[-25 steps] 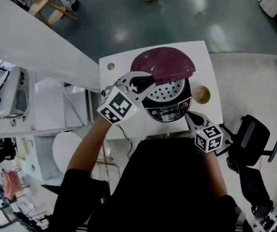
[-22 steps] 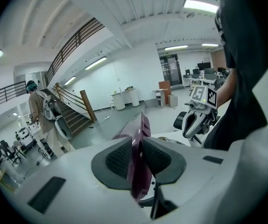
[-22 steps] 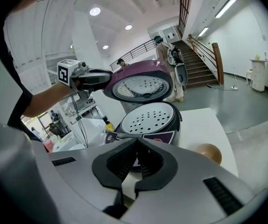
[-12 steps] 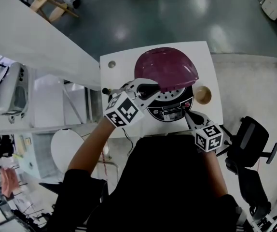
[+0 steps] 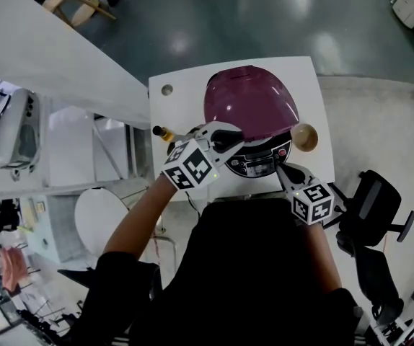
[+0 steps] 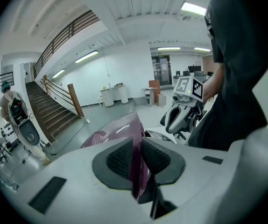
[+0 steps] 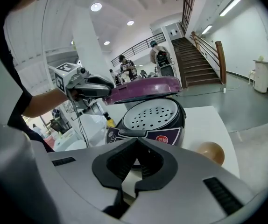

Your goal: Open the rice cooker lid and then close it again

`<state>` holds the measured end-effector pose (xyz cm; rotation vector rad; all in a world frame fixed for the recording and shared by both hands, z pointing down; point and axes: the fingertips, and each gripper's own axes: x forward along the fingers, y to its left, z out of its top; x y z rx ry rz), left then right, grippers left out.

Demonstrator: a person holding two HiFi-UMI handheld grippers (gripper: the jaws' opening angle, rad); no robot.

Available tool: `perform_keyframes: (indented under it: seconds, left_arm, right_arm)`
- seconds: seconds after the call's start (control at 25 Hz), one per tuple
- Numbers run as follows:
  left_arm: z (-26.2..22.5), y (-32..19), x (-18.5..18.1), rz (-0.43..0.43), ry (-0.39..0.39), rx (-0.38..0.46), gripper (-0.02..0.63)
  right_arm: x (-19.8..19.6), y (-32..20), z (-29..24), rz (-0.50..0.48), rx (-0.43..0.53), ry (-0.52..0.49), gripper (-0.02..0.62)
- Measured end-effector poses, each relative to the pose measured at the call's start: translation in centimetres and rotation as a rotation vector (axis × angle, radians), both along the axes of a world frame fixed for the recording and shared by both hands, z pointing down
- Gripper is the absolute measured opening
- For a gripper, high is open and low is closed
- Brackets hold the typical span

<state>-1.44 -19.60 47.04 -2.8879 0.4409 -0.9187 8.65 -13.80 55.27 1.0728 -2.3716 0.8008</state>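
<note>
The rice cooker (image 5: 261, 163) stands on the white table (image 5: 182, 114), and its purple lid (image 5: 252, 103) is partly lowered over the perforated inner plate (image 7: 153, 115). My left gripper (image 5: 225, 141) is shut on the lid's front left edge; in the left gripper view the thin purple rim (image 6: 135, 146) sits between the pads. In the right gripper view the lid (image 7: 145, 87) hangs nearly level above the pot, with the left gripper (image 7: 99, 87) on its left edge. My right gripper (image 5: 288, 173) rests shut and empty by the cooker's front right corner.
A brown round bowl (image 5: 303, 137) sits on the table right of the cooker. A small bottle (image 5: 162, 131) lies near the table's left edge, and a round hole (image 5: 166, 90) is farther back. A black office chair (image 5: 373, 204) stands at the right.
The lid has swung down from a steep open angle to nearly level over the pot. My left gripper has come down and toward me with it. The right gripper has stayed put.
</note>
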Motion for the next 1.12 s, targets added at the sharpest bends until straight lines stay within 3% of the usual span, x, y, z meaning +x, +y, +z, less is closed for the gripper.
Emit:
perform_keyframes:
  seconds: [1.12]
  left_arm:
    - [7.3,3.0,0.8,0.082,-0.101,-0.121,0.051]
  right_arm:
    - [-0.4,-1.5,0.3,0.011,-0.021,-0.010,0.000]
